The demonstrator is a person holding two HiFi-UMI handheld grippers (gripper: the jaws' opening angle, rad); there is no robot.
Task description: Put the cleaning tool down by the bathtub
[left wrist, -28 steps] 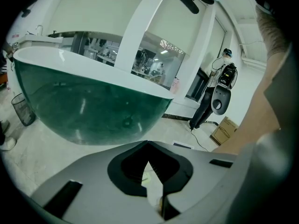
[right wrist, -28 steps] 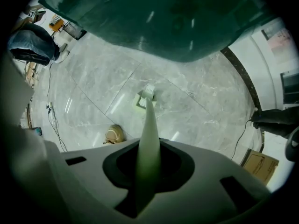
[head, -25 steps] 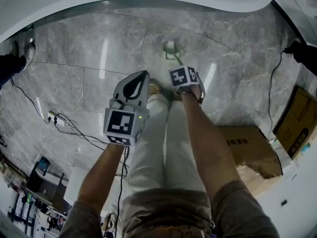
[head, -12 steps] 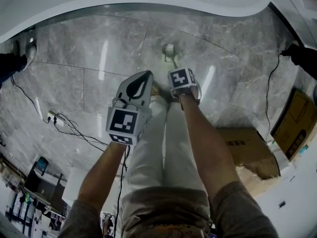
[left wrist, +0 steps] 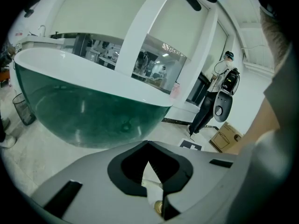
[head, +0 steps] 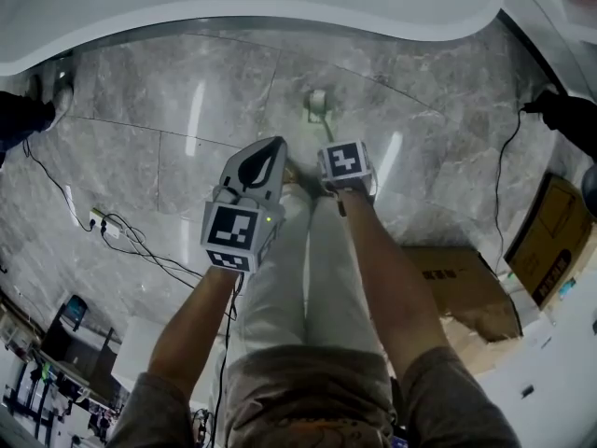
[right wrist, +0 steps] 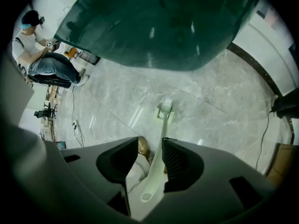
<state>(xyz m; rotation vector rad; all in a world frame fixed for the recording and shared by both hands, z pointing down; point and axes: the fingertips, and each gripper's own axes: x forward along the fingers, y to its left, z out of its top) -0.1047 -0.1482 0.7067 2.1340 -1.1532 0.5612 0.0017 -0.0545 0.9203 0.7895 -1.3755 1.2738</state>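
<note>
The right gripper (right wrist: 150,158) now sits closer to the person's feet, its marker cube facing up more squarely. Its jaws have just been opening, and they stand apart around the handle of the pale green plastic cleaning tool (right wrist: 164,114).

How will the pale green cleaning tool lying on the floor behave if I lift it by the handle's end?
Probably light: the cleaning tool looks like slim pale green plastic. Its long thin handle seems stiff, perhaps flexing slightly. Held at the end, the wider head would likely droop; nudged on the glossy stone floor, it may slide.
</note>
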